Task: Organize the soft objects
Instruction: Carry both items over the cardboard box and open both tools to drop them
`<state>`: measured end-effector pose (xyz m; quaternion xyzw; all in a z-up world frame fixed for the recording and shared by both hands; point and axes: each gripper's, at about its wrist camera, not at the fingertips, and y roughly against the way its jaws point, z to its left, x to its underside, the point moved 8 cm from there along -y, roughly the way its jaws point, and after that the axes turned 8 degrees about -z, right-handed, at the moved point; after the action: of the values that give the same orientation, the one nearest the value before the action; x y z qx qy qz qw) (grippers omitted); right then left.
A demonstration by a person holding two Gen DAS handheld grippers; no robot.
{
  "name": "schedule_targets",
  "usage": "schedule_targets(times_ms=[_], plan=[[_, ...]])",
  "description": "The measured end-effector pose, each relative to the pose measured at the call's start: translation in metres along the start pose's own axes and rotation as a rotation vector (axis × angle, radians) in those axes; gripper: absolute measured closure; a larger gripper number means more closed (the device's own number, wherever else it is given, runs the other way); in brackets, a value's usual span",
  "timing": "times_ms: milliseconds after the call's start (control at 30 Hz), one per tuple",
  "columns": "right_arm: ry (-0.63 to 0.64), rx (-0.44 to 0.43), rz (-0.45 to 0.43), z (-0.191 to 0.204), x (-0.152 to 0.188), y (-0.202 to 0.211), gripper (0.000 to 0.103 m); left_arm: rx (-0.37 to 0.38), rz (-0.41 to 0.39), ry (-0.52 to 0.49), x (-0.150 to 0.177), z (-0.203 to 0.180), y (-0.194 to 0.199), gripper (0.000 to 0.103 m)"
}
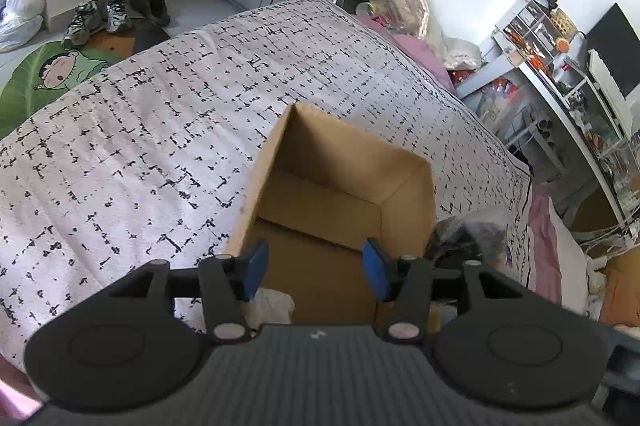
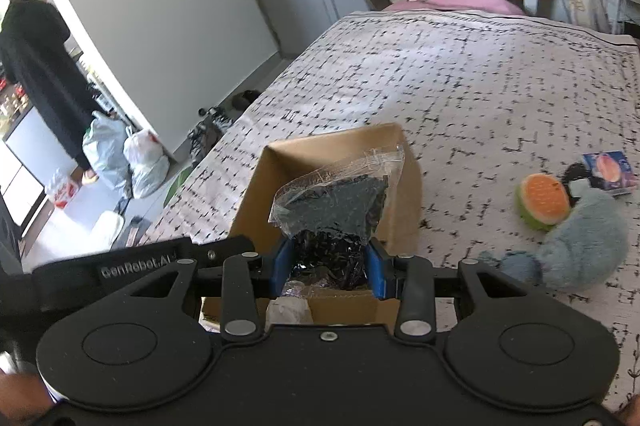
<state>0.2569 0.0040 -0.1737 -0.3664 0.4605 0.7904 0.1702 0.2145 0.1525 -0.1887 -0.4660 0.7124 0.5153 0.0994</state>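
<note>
Brown corrugated cardboard box (image 1: 336,210), open at the top, is standing on the bed's white cover with black dash marks (image 1: 132,154), and both grippers are hovering over it. The right gripper (image 2: 331,268) is squeezing a clear plastic bag of black shredded material (image 2: 334,214) between its blue pads (image 2: 282,268), the jaws closed partway onto the bag's lower part (the bag's upper end is sticking up above the box opening). The left gripper (image 1: 316,268) is holding nothing, its jaws standing wide apart over the near edge of the box. Something white and crumpled (image 1: 272,306) is showing just below the left gripper's fingers; what it is cannot be told.

To the right of the box, well apart from it on the cover, a grey-blue plush toy (image 2: 580,246) is lying just beside a round orange and green soft toy (image 2: 542,202), with a small printed packet (image 2: 610,170) near them. Beyond the bed's far edge, pairs of shoes (image 1: 108,14) are sitting on the floor.
</note>
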Motion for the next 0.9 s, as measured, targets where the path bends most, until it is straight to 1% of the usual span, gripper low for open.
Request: schedule_targets(times_ms=[67,167,233,267,300,333,400,433,467,500,567,667,733,800,867,900], plan=[[0.011,-0.001,0.012,0.004,0.003,-0.004,0.064,0.000,-0.005,0.008,-0.003,0.002,0.001,0.050],[0.010,-0.009,0.027,0.007,0.006,-0.007,0.064,-0.011,-0.006,0.005,-0.006,0.005,0.003,0.045],[0.013,-0.011,0.043,0.009,0.009,-0.009,0.062,-0.019,-0.009,0.008,-0.007,0.007,0.005,0.044],[0.018,-0.008,0.049,0.010,0.010,-0.009,0.059,-0.023,-0.010,0.010,-0.008,0.008,0.005,0.043],[0.023,-0.004,0.059,0.010,0.011,-0.009,0.052,-0.027,-0.009,0.012,-0.008,0.009,0.006,0.043],[0.020,-0.001,0.067,0.009,0.012,-0.008,0.047,-0.027,-0.007,0.012,-0.008,0.009,0.006,0.043],[0.010,0.008,0.058,0.008,0.010,-0.002,0.026,-0.022,-0.004,0.008,-0.008,0.008,0.008,0.042],[0.005,0.019,0.048,0.006,0.008,0.002,0.022,-0.021,-0.001,0.006,-0.008,0.007,0.008,0.042],[0.000,0.028,0.035,0.003,0.005,0.006,0.019,-0.020,0.004,0.005,-0.008,0.007,0.009,0.038],[-0.004,0.036,0.024,0.000,0.003,0.011,0.019,-0.021,0.011,0.006,-0.007,0.006,0.009,0.033],[-0.015,0.048,0.019,-0.006,0.001,0.017,0.017,-0.031,0.015,0.006,-0.006,0.005,0.012,0.030],[-0.035,0.070,0.012,-0.016,-0.001,0.025,0.011,-0.043,0.015,-0.009,-0.005,0.001,0.016,0.027],[-0.043,0.085,-0.008,-0.021,-0.004,0.031,0.008,-0.041,0.016,-0.019,-0.004,-0.004,0.018,0.025],[-0.047,0.098,-0.031,-0.025,-0.007,0.039,0.001,-0.044,0.016,-0.031,-0.003,-0.009,0.021,0.022],[-0.046,0.105,-0.048,-0.029,-0.009,0.045,0.000,-0.044,0.011,-0.048,-0.002,-0.015,0.024,0.020],[-0.045,0.104,-0.053,-0.031,-0.010,0.048,0.000,-0.044,0.006,-0.058,-0.002,-0.018,0.026,0.017]])
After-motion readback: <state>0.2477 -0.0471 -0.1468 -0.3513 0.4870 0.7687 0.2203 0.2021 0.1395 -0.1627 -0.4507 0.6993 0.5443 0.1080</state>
